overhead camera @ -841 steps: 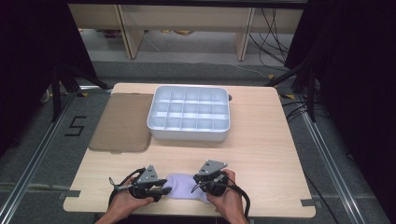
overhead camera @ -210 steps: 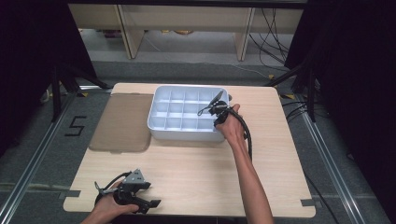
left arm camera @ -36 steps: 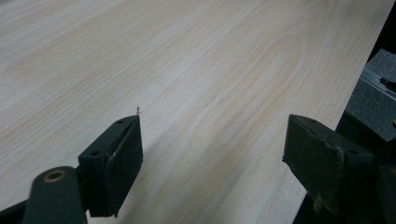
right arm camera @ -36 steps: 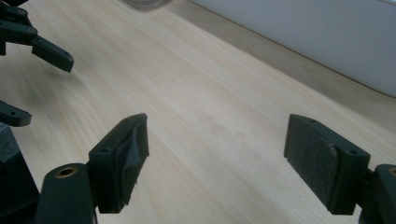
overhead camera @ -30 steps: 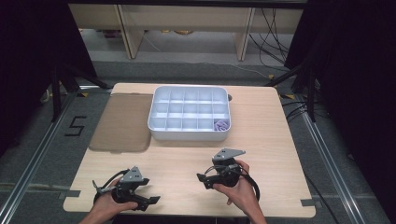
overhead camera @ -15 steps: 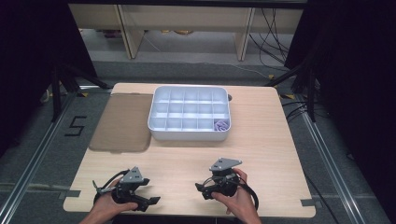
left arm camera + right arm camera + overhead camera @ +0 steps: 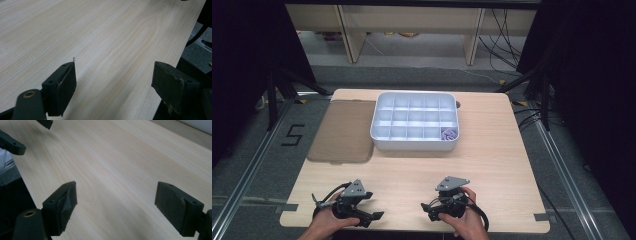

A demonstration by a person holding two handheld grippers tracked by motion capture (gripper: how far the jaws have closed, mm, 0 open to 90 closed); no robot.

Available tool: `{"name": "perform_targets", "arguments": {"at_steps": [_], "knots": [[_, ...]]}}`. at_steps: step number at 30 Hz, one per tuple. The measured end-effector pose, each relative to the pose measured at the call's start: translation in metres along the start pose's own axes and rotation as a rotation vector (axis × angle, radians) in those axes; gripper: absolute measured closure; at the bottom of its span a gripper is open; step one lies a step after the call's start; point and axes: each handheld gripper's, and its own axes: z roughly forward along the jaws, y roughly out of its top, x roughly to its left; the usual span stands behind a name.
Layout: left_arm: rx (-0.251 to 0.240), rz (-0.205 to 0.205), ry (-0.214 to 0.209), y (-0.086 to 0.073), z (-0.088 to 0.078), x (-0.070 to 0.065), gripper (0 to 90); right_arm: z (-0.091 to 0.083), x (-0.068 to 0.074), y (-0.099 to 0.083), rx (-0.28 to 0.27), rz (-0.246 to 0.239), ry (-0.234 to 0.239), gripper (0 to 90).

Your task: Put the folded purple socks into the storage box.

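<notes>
Both claws sit at the near edge of the table [image 7: 492,165], approx 6 o'clock in the high view, each held in a hand.

L gripper [image 7: 371,216]: at approx 7 o'clock, jaws pointing toward 3 o'clock. In the left gripper view [image 7: 112,85] its jaws stand wide apart w/ nothing but bare wood between them; holds nothing. Whether the pads touch the tabletop can't be told; they're low over it. The table's edge runs just past the R-hand jaw in that view.

R gripper [image 7: 428,209]: approx 6 o'clock, just R of centre, jaws pointing toward 9 o'clock, i.e. at the L one. In the right gripper view [image 7: 115,205] the jaws are also spread wide, empty, bare wood between. The other claw's jaw tips show at 11 o'clock in that view, well apart from this one.

The two claws face each other, w/ a clear gap of tabletop between.

Purple item [image 7: 448,133]: small crumpled piece, lies in the white divided tray [image 7: 412,144], in its near-row, R-most compartment, approx 1 o'clock from the R gripper and well apart from both. Tray sits at 12 o'clock on the table; brown mat [image 7: 343,131] just beside it on the 9 o'clock side, approx touching.
</notes>
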Motion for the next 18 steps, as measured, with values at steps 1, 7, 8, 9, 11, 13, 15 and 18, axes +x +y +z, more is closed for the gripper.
{"name": "perform_targets", "arguments": {"at_steps": [1,7,8,9,11,13,15,18], "knots": [[0.001,0.005,-0.001,0.0,0.0,0.0,18.9,0.002,0.0,-0.002,-0.021,-0.023,-0.003,18.6],[-0.005,0.012,-0.001,0.0,0.001,-0.001,18.6,0.001,0.004,-0.007,-0.001,-0.015,0.007,18.3],[-0.005,0.013,0.001,0.0,0.001,-0.001,18.5,0.002,0.002,-0.008,-0.007,-0.05,0.02,18.3],[-0.006,0.014,0.001,0.0,0.001,-0.001,18.5,0.001,0.005,-0.009,0.002,-0.015,0.006,18.3],[-0.001,0.007,0.002,-0.001,0.001,-0.001,18.4,0.001,0.005,-0.011,0.007,-0.02,-0.004,18.3],[0.003,0.01,-0.002,-0.001,0.001,-0.001,18.3,0.001,0.005,-0.012,-0.004,-0.028,0.004,18.3],[0.004,0.028,-0.001,0.0,0.001,-0.001,18.3,0.003,0.005,-0.014,-0.023,-0.037,-0.005,18.3],[0.0,0.012,-0.001,-0.001,0.001,-0.001,18.3,0.002,0.004,-0.015,-0.014,-0.055,0.008,18.4]]}}
